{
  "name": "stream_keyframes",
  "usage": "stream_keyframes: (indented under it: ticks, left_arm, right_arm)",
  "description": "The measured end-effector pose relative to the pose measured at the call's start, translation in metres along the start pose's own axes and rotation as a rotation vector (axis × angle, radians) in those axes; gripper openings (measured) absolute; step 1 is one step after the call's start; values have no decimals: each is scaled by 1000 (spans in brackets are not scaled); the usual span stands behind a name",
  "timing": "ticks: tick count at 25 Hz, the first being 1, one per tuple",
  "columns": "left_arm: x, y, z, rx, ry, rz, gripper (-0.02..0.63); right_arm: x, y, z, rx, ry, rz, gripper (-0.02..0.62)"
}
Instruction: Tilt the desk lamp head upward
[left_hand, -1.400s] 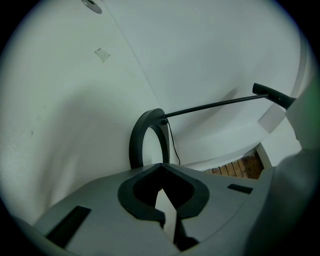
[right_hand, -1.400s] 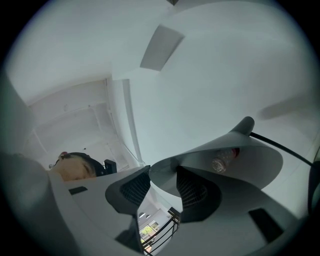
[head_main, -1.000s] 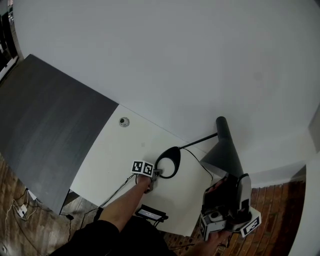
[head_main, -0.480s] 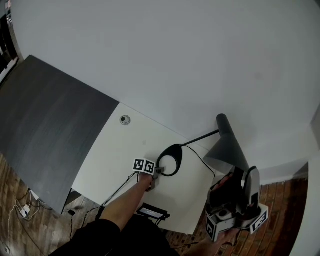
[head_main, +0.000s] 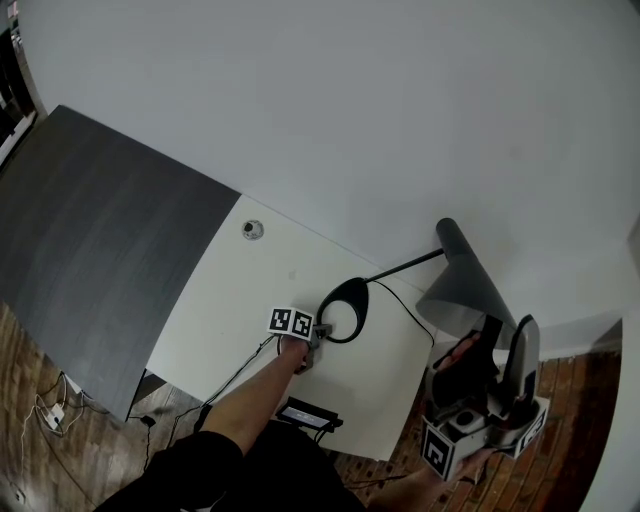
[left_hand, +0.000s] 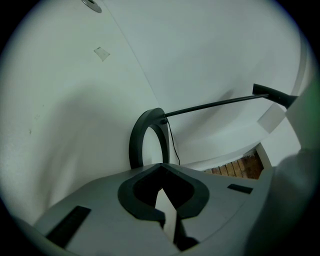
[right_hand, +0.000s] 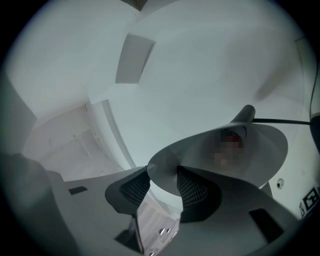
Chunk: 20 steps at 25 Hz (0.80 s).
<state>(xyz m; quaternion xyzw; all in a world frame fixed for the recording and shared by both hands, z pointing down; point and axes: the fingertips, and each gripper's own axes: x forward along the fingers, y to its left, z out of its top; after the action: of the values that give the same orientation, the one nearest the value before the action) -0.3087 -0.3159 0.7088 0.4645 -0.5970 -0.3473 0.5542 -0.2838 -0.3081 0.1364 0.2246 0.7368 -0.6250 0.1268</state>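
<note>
A black desk lamp stands on the white desk (head_main: 230, 310). It has a ring base (head_main: 345, 308), a thin arm (head_main: 405, 266) and a cone shade (head_main: 462, 285). My right gripper (head_main: 505, 338) is at the right, beyond the desk's edge, shut on the shade's lower rim. In the right gripper view the rim of the shade (right_hand: 250, 145) sits between the pads of the right gripper (right_hand: 162, 182). My left gripper (head_main: 318, 344) is shut with nothing in it, its tips at the near edge of the ring. In the left gripper view the ring base (left_hand: 145, 142) lies just ahead of the left gripper (left_hand: 161, 167).
A dark grey panel (head_main: 100, 230) adjoins the desk on the left. A round grommet (head_main: 252, 230) sits near the desk's back edge. A black cable (head_main: 240, 372) runs off the front edge beside a black box (head_main: 305, 418). A white wall rises behind.
My right gripper has risen and moved right with the shade's rim in it, and the shade has tilted upward. The left gripper has stayed at the base.
</note>
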Motion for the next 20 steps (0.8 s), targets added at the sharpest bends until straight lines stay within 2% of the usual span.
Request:
stream_keyframes:
  ticks: [20]
  left_arm:
    - [-3,9,-7,-1,5,1,11]
  right_arm:
    - [2,0,-1,79,-28,15,152]
